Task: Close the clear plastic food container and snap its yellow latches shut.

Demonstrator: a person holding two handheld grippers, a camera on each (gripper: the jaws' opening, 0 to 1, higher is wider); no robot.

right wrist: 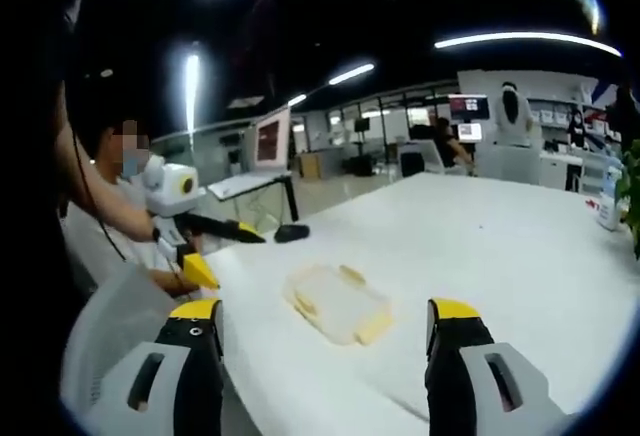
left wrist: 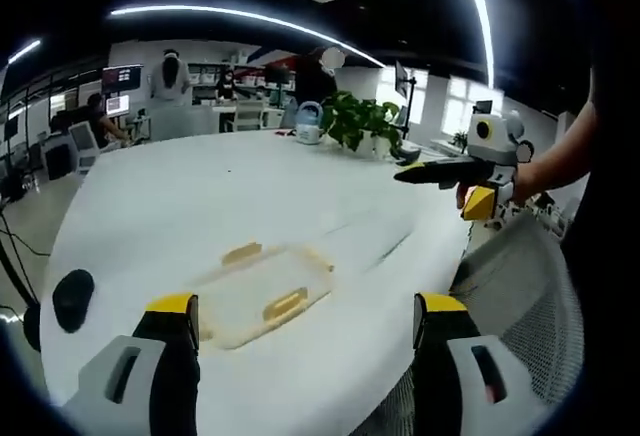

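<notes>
The clear container (left wrist: 262,294) with its yellow latches (left wrist: 285,304) lies flat on the white bench (left wrist: 180,206), while the left gripper (left wrist: 305,326) and right gripper (right wrist: 325,336) hover short of it, jaws apart, likely lining up an approach.

My two views face each other across the table (left wrist: 180,206), both sharing the container (left wrist: 262,294), neither close.
</notes>
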